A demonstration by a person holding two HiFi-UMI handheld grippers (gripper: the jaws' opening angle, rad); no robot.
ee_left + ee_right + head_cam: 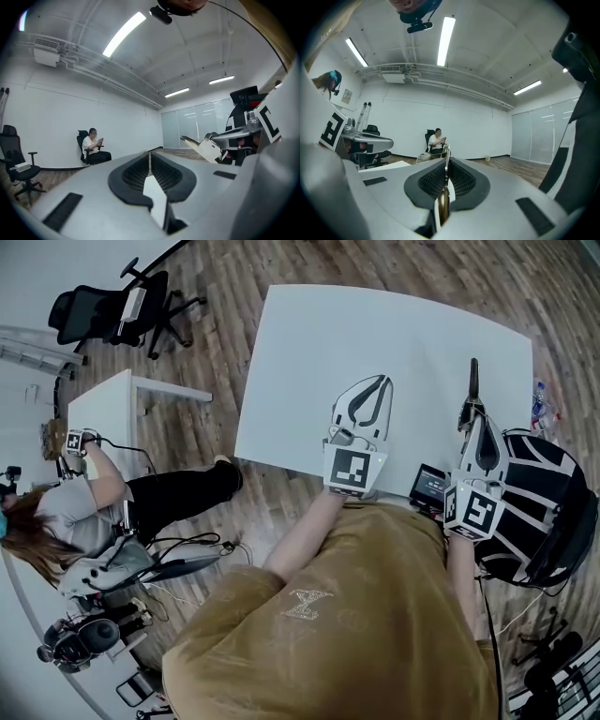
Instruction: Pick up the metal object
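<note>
Right gripper (446,158): jaws clamped on the metal object (474,381), a thin strip projecting past the tips, raised over the right part of the white table (309,352). Left gripper (150,158): jaws together, nothing between them, above the table's near edge.

The bench (309,343) is showing a smooth, matt white top, and the floor (187,418) is showing grained wood planks. Both the left gripper (150,157) and the right gripper (446,152) are looking like matt grey plastic, their fingers (461,180) lined in black ribbed rubber. The thin metal object (443,204) is gleaming, brassy lower down. The shirt (356,615) is hanging as soft mustard cloth.
</note>
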